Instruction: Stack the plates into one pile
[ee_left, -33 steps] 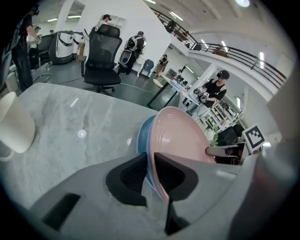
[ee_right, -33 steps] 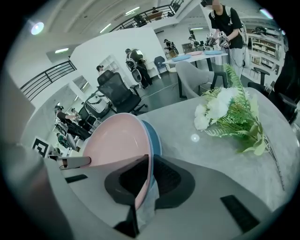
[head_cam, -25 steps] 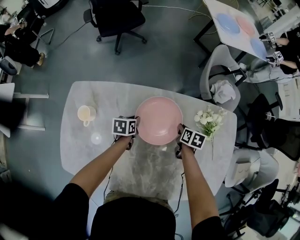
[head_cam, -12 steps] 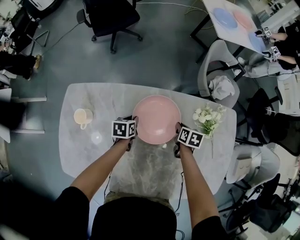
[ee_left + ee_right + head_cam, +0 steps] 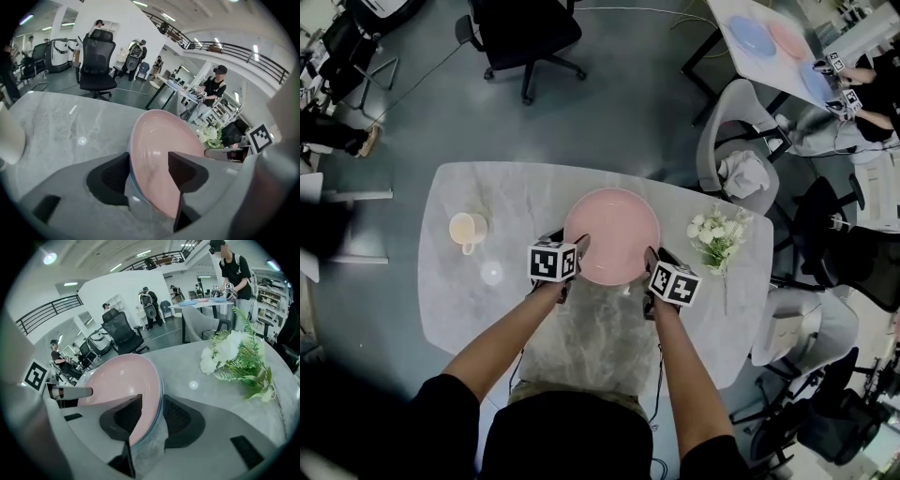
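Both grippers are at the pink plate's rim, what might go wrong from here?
The left gripper has just been opening with the rim of the pink plate between its fingers, while the right gripper looks closed on the opposite rim: pulling away might drag it off the blue plate beneath. The flowers lie close to the right gripper; a wide withdrawal may brush them.

I can't read a single word, number or brand name from where I stand. The nearest things to signs are black-and-white square markers. The left cube (image 5: 551, 262) shows a blocky pattern on its upper face, and the right cube (image 5: 674, 283) shows a different one. Both are codes made of squares, not letters or digits. The same kind of marker sits on the small far cubes (image 5: 841, 64) at the edge of the far table (image 5: 773, 70), too small to make out.
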Tool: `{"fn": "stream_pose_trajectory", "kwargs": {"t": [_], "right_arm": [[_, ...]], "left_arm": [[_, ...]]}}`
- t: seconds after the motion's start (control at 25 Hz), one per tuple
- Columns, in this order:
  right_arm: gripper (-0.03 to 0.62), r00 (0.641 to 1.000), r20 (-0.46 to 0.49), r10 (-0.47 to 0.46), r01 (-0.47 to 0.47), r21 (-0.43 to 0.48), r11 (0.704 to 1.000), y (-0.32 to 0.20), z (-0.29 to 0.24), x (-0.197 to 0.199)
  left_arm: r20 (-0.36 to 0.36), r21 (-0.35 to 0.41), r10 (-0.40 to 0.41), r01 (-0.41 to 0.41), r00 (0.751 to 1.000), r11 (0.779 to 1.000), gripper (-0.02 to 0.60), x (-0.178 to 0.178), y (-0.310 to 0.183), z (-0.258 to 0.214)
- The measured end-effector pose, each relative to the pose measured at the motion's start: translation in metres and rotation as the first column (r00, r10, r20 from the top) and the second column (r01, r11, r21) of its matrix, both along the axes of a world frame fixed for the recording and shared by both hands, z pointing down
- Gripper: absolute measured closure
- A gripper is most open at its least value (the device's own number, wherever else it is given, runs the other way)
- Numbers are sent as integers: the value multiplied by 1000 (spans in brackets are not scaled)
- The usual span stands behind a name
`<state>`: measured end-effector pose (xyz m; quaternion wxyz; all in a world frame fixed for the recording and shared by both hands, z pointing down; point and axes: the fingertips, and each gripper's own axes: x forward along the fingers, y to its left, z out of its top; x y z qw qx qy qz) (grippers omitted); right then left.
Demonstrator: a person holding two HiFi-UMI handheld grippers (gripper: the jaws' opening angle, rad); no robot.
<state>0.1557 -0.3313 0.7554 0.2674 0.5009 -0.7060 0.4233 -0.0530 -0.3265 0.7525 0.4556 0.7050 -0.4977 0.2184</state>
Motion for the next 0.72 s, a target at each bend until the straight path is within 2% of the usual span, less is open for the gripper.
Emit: {"fn": "stream_pose_trajectory", "kwargs": {"t": [0.16, 0.32, 0.48, 0.72], "right_arm": [[484, 1000, 14, -7, 7, -3, 1000, 6, 2, 1], [491, 1000, 16, -13, 13, 9, 1000, 8, 1, 3], [491, 1000, 2, -25, 25, 14, 1000, 12, -1, 1], [499, 1000, -2, -24, 24, 27, 999, 13, -1, 1]], "left_arm": [[53, 6, 76, -77, 996, 997, 310, 5, 3, 3], [60, -3, 87, -87, 994, 996, 288, 5, 4, 1], [118, 8, 101, -103, 988, 995, 239, 6, 5, -2], [177, 14, 133, -138, 975, 990, 215, 13, 9, 8]]}}
